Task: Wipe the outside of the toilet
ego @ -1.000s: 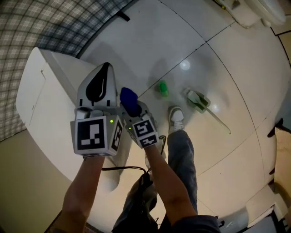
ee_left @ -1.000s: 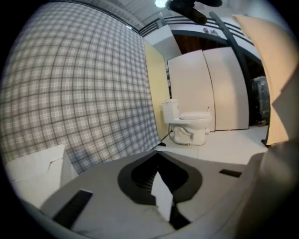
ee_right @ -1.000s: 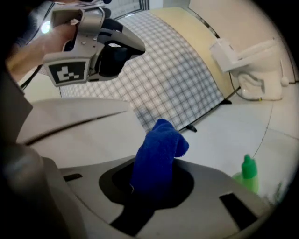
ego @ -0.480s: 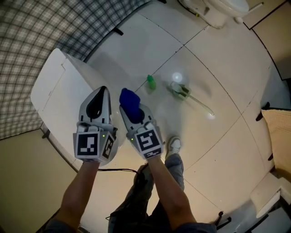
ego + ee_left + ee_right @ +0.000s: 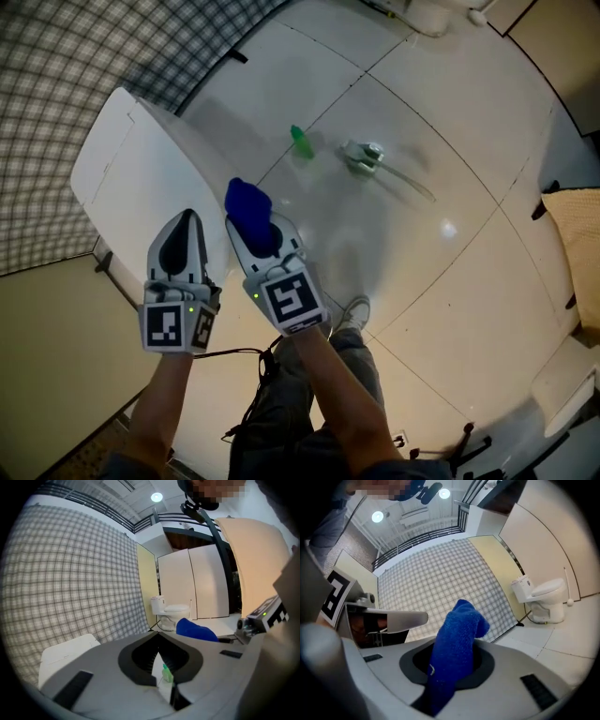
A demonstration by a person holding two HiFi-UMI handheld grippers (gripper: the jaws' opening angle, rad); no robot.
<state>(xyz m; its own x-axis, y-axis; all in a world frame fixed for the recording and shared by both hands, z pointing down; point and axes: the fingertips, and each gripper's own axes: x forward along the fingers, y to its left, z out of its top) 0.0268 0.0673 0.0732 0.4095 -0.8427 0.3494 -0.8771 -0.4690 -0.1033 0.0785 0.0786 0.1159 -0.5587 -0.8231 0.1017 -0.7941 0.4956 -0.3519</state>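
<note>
Both grippers have come lower and nearer the person in the head view, and the white toilet [image 5: 541, 597] has slid almost off the top edge. The left gripper [image 5: 185, 225] and right gripper [image 5: 251, 225] point forward side by side, close but apart, on bare arms. The left jaws are squeezed to a thin slit with nothing in them. The right jaws pinch a fluffy blue cloth [image 5: 457, 648] that sticks up past the tips. The toilet stands far off by the grey checked wall [image 5: 56, 84]. A white flat-topped box [image 5: 131, 178] sits close on the left. The shiny white tile floor [image 5: 450, 187] ahead is wide, with a small green bottle [image 5: 300, 142] and a clear long-handled tool [image 5: 364, 156] on it.
</note>
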